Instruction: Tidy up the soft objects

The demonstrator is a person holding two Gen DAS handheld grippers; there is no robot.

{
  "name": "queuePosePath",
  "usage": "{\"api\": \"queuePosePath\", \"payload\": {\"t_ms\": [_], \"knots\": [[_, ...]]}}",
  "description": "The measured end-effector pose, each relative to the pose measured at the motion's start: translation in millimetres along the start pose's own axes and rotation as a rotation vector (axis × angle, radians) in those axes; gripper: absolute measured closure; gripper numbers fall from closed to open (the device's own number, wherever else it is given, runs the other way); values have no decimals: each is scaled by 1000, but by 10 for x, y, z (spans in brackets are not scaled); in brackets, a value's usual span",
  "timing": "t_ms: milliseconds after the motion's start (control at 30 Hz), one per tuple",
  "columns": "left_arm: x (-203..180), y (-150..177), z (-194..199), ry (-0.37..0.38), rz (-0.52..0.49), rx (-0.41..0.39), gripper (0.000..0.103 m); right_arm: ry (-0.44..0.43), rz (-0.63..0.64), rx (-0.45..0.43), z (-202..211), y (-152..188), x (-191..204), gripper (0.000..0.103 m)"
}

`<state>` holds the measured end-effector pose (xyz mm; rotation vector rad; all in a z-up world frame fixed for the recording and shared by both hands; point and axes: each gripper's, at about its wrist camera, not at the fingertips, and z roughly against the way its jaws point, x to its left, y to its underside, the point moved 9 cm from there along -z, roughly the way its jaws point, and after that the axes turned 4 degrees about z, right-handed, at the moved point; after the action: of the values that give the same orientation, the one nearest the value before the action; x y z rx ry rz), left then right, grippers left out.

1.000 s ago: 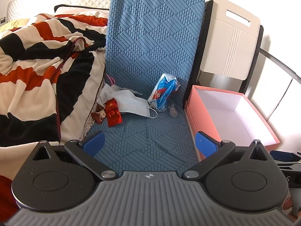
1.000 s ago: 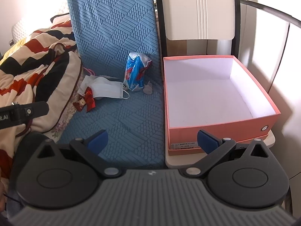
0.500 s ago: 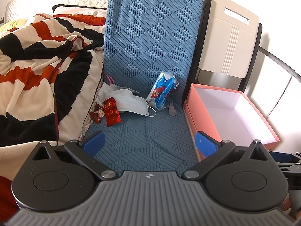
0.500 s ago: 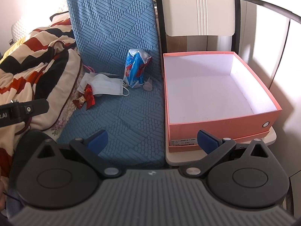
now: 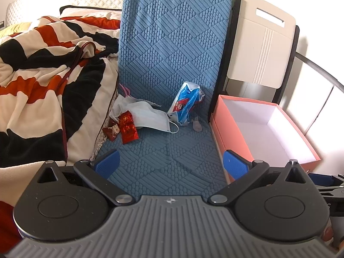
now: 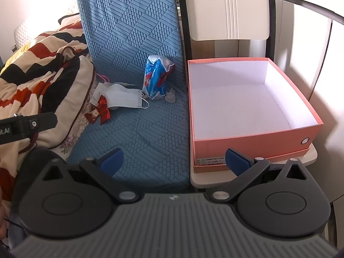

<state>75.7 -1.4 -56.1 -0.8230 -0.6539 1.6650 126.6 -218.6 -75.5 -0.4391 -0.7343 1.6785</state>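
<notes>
- Bedside scene: a blue quilted mat [image 5: 172, 68] runs up the headboard end, with a striped red, black and cream blanket [image 5: 43, 81] heaped at nine o'clock of it.
- At three o'clock of the mat sits an open, empty salmon-pink shoebox [image 6: 253, 142] on a small pale worktop [image 6: 215, 177], touching the mat's edge.
- The soft things lie bunched at the far end of the mat: a pale blue face mask [image 5: 148, 116], a blue and white plastic packet [image 5: 186, 104] leaning just beside it at two o'clock, and red foil wrappers [image 5: 126, 126] at its eight o'clock, against the blanket.
- Left tool [image 5: 171, 163] has its blue pads spread wide with nothing between them, well short of the pile.
- Right tool [image 6: 174, 160] is likewise spread and empty, straddling the mat's edge and the box corner.
- Nothing looks boxed yet.
- Risks, as I judge them: the mask's ear loop could snag the packet and drag it; the slippery packet may squirt out of a pinch; a low approach could catch the mat's ridges or blanket hem.
</notes>
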Motion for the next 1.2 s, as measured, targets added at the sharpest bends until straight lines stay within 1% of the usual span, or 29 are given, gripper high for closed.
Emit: {"api": "queuePosePath", "payload": {"t_ms": [733,1200], "knots": [[-17,13,-6,3,-5,3,0,13,-7,9,-16,12,-20,0],[-44,98,-114,8,-8,26,0,9,-19,34,-89,90,-13,0]]}}
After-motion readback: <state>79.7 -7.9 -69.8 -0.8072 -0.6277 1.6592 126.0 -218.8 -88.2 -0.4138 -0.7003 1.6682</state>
